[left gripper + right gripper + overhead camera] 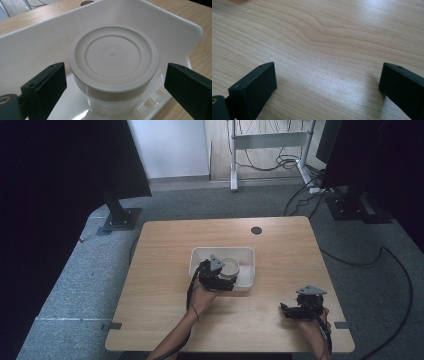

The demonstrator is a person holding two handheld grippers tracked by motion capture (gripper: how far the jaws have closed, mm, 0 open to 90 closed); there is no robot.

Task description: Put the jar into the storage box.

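A clear round jar with a cream lid (113, 57) stands upright inside a white tray (37, 47). From above, the jar (230, 267) sits near the tray's middle, and the tray (247, 255) lies at the table's centre. My left gripper (223, 281) hovers at the tray's near edge, open, with one jaw on each side of the jar and a gap to both. In the left gripper view the left gripper (115, 82) straddles the jar without touching it. My right gripper (285, 311) is open above bare wood near the table's front right; the right gripper (327, 82) holds nothing.
The wooden table (165, 270) has a round cable hole (256, 230) at its far edge. Black stands and cables lie on the grey floor beyond, and a white metal frame (267, 140) stands behind the table.
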